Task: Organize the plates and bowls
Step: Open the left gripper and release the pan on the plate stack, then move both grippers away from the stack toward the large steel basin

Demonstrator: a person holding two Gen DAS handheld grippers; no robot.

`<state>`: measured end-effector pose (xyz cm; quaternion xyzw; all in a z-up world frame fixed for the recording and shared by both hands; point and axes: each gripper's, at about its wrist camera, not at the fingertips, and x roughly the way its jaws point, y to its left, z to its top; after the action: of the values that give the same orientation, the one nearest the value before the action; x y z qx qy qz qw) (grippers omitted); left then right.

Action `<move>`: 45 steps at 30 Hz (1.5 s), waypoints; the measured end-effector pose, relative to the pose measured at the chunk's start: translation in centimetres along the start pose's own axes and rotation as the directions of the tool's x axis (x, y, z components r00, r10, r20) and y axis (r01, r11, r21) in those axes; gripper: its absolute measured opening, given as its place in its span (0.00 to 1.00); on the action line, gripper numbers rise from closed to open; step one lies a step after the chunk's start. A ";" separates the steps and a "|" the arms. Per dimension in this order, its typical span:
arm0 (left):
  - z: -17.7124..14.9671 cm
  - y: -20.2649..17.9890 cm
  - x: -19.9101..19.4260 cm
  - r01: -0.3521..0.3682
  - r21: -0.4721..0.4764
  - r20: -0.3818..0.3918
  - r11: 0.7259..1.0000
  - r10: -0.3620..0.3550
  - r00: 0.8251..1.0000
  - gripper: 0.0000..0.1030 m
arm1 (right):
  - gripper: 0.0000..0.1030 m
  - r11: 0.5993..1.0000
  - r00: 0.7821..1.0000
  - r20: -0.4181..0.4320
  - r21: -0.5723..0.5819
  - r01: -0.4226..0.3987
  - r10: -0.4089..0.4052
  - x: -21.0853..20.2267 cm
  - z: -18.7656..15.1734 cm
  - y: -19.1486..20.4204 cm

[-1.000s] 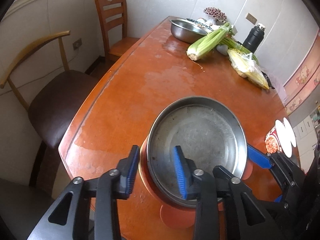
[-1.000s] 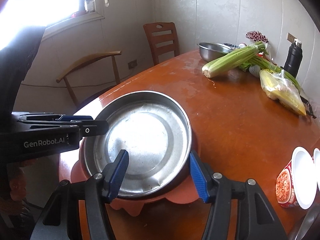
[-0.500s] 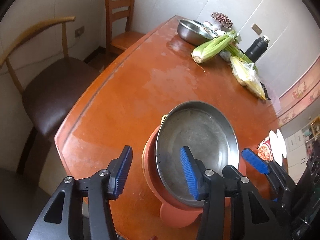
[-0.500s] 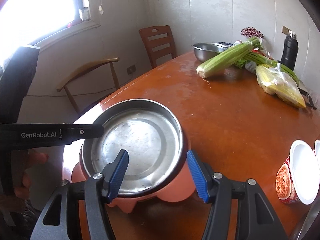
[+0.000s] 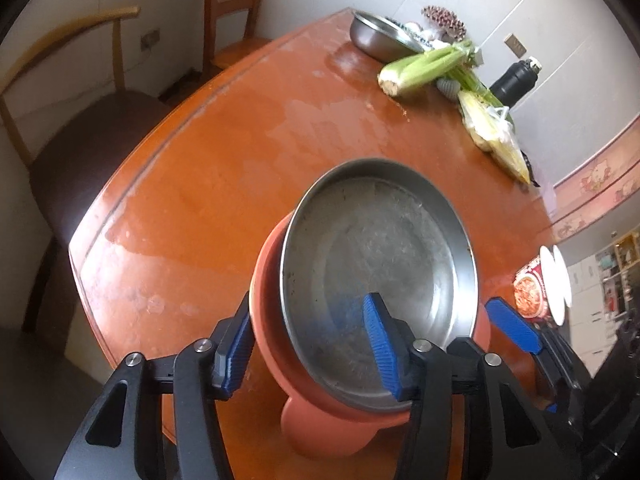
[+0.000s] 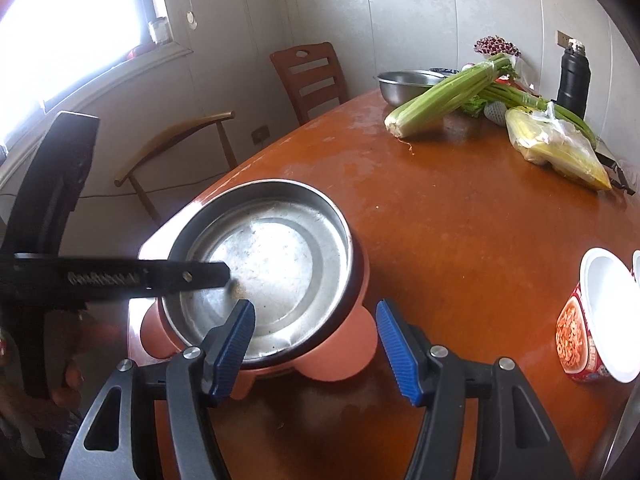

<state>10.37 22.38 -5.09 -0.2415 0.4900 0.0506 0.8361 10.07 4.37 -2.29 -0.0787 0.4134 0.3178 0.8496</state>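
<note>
**Steel plate sits in orange bowl at the table's near edge**

The table [image 5: 224, 184] fills most of both views: a glossy orange-brown top with a curved edge and pale, worn patches across its middle. Around it stand tiled grey-white walls, a bright window [image 6: 68, 28] at ten o'clock in the right wrist view, a dark-seated armchair [image 5: 88, 128] at nine o'clock in the left wrist view, and a slatted wooden chair [image 6: 310, 76] against the wall.

The steel plate [image 5: 380, 276] is round and shallow, with a dull, scratched and speckled floor and a low raised rim. It rests inside an orange bowl [image 5: 268, 320] with rounded lobes at its base, and sits tilted, shifted toward the bowl's right side as the left wrist camera sees it. The stack stands near the table's near edge.

The left gripper [image 5: 308, 344] has its jaws apart and they have just been opening; the left rims of plate and bowl lie between the blue pads, one pad inside the plate, the other just outside the bowl wall, neither seen pressing. The right gripper [image 6: 316, 344] is also parted and has just widened a little, straddling the near rim without clamping it.

At one o'clock lie a steel basin [image 6: 408, 86], a celery bunch [image 6: 448, 98], bagged corn [image 6: 556, 148] and a black flask [image 6: 574, 76]. A noodle cup [image 6: 592, 320] stands at three o'clock.
</note>
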 end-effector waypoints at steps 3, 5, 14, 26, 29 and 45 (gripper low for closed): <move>0.1 -0.8 0.3 -0.024 0.011 0.001 1.000 0.024 1.000 0.59 | 0.61 1.000 1.000 -0.015 -0.001 0.012 -0.012 0.1 -0.2 0.0; 0.3 -1.4 0.7 -0.022 0.012 -0.001 1.000 0.022 1.000 0.59 | 0.61 0.999 0.999 -0.026 -0.001 0.034 -0.034 0.3 -0.2 -0.2; 2.3 -5.7 3.4 -0.007 0.047 -0.018 0.999 0.008 1.000 0.62 | 0.62 0.992 0.993 -0.040 0.058 0.109 -0.107 1.0 0.5 -3.4; 3.8 -8.5 4.6 -0.008 0.104 0.027 0.994 0.005 1.000 0.62 | 0.63 0.974 0.980 0.046 0.132 0.185 -0.193 -0.6 1.7 -6.9; 3.8 -8.6 3.8 -0.027 0.114 0.056 0.993 0.020 0.998 0.62 | 0.64 0.970 0.973 0.083 0.131 0.203 -0.215 -1.4 1.8 -6.9; 2.8 -7.7 -1.3 -0.103 0.094 0.197 0.990 0.083 0.977 0.62 | 0.71 0.965 0.955 0.198 0.185 0.183 -0.219 -5.3 1.3 -7.8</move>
<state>14.43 17.13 -0.14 -0.1686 0.4197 0.0875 0.8876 13.20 -3.73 1.51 -0.0148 0.3331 0.2008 0.9211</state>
